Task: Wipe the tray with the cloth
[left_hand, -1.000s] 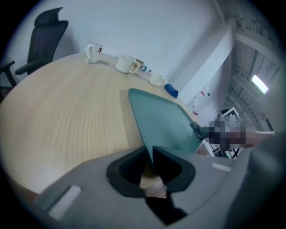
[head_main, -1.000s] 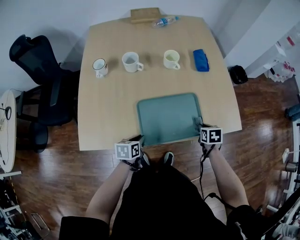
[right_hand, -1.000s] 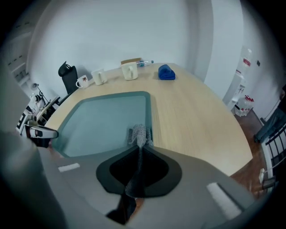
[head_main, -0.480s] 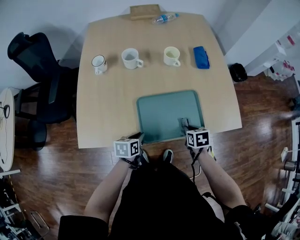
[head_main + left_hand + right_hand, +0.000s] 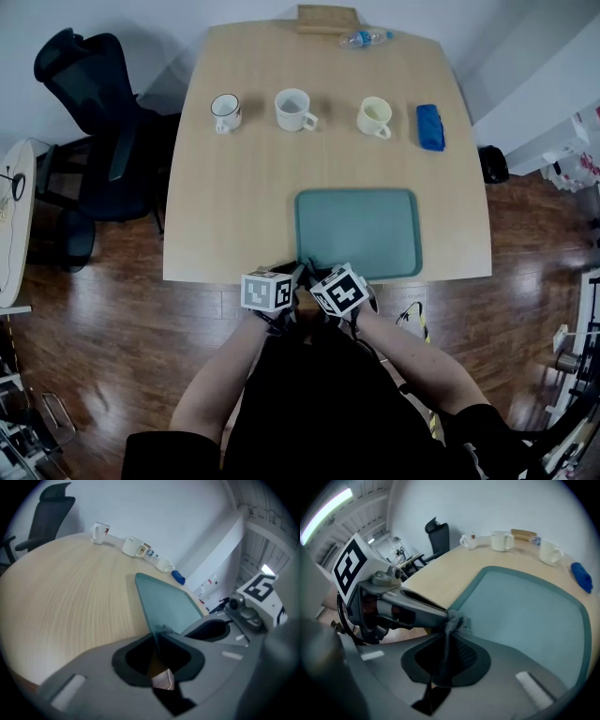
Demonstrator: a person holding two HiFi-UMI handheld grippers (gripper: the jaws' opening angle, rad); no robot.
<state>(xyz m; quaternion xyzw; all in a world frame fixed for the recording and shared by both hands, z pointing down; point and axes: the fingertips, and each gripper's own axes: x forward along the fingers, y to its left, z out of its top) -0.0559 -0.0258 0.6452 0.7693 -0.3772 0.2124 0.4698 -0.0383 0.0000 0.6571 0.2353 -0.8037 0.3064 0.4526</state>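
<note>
The teal tray (image 5: 361,230) lies on the wooden table near its front edge. My left gripper (image 5: 294,273) is shut on the tray's near left corner (image 5: 157,631); in the left gripper view the rim sits pinched between the jaws. My right gripper (image 5: 315,276) is close beside it on the right, shut on a dark grey cloth (image 5: 451,637). The cloth bunches out of the jaws and touches the tray's corner (image 5: 461,603) right next to the left gripper (image 5: 401,603). In the head view both marker cubes hide the cloth.
Three mugs (image 5: 225,112) (image 5: 293,109) (image 5: 374,116) and a blue folded item (image 5: 430,127) stand in a row across the far half of the table. A plastic bottle (image 5: 364,38) and a wooden block (image 5: 327,18) lie at the far edge. A black office chair (image 5: 89,112) stands to the left.
My right gripper has moved left along the tray's near edge, from the near right corner to the near left corner beside the left gripper. The left gripper has kept its hold.
</note>
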